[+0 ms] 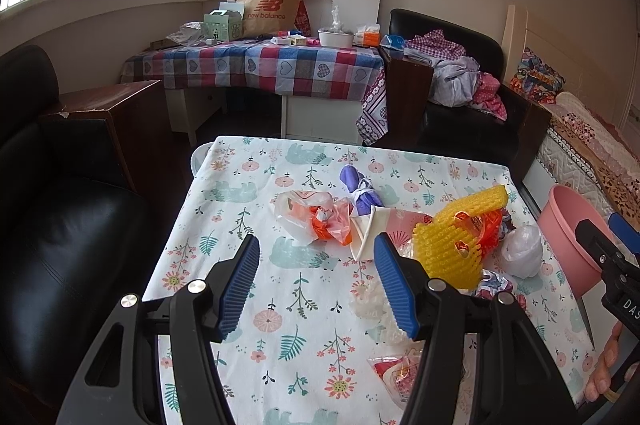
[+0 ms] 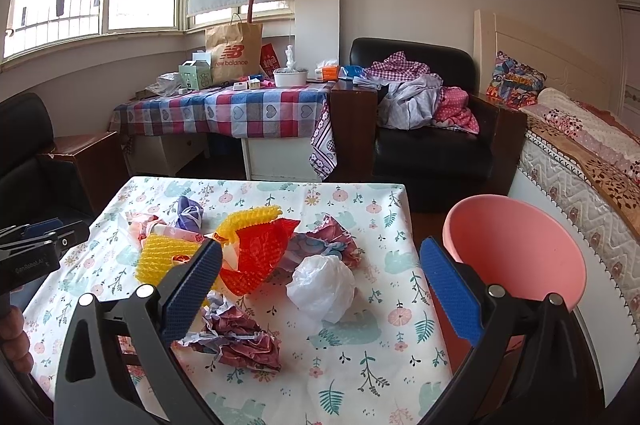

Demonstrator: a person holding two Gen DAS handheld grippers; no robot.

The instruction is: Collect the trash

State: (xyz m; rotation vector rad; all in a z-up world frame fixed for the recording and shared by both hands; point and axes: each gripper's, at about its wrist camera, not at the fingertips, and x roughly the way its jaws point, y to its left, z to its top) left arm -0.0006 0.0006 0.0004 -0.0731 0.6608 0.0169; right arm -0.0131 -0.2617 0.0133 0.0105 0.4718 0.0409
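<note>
Trash sits piled mid-tabletop (image 2: 360,353): yellow foam net (image 2: 160,257), red foam net (image 2: 260,257), white plastic bag (image 2: 322,285), crumpled printed paper (image 2: 244,341), orange wrapper (image 1: 320,219). Your left tool (image 1: 316,283) hangs jaws wide, gripping nothing, aimed down at the pile. Right tool (image 2: 320,289) also spread, empty, white bag between its fingers. Pink basin (image 2: 516,249) waits off the tabletop's right edge, likely the bin.

Floral tablecloth (image 2: 360,365), yellow foam net (image 2: 160,257), white bag (image 2: 322,285), pink basin (image 2: 520,245).
</note>
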